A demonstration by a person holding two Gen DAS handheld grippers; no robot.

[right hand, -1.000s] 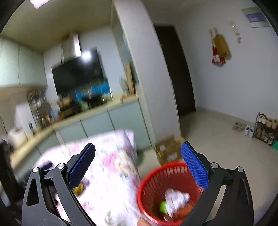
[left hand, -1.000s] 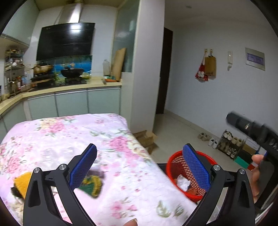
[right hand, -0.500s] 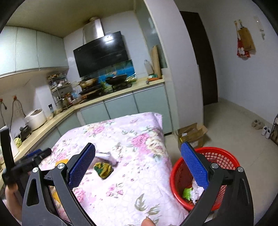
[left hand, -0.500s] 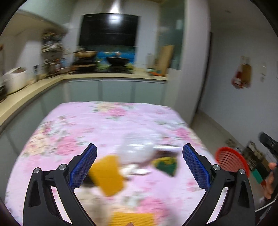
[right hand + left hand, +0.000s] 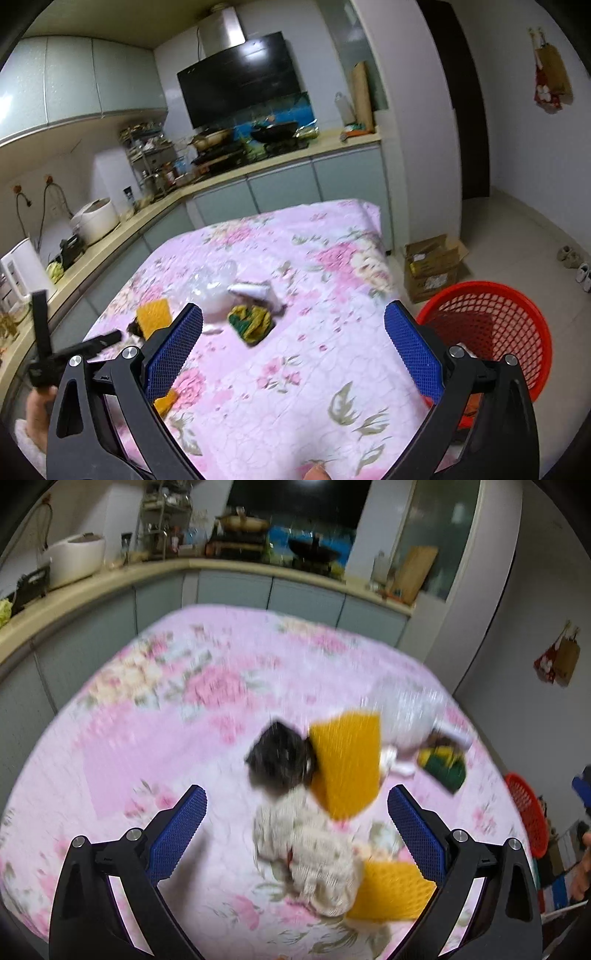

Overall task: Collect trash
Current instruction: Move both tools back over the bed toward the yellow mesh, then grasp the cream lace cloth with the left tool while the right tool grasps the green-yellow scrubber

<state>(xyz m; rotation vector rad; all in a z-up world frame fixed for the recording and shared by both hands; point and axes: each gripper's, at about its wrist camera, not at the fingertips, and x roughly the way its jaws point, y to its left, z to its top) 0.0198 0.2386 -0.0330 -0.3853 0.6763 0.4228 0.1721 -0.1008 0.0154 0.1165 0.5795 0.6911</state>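
Observation:
Trash lies on the pink floral tablecloth (image 5: 155,716): a cream crumpled wad (image 5: 314,856), a black lump (image 5: 279,755), a yellow mesh piece (image 5: 345,760), a second yellow piece (image 5: 391,890), a clear plastic bag (image 5: 410,712) and a green-yellow wrapper (image 5: 443,764). My left gripper (image 5: 295,830) is open, just above the cream wad. My right gripper (image 5: 293,350) is open and empty over the table's near right side (image 5: 303,369); the green-yellow wrapper (image 5: 251,319) and clear bag (image 5: 214,286) lie ahead of it. The red mesh basket (image 5: 491,325) stands on the floor right of the table.
A kitchen counter (image 5: 258,162) with stove, pans and a rice cooker (image 5: 96,221) runs behind and left of the table. A cardboard box (image 5: 432,266) sits on the floor by the basket. Shoes (image 5: 576,262) line the right wall.
My left gripper swung from the table's right edge toward the trash pile and dropped close over it. My right gripper turned from the basket toward the table. Both stayed open.

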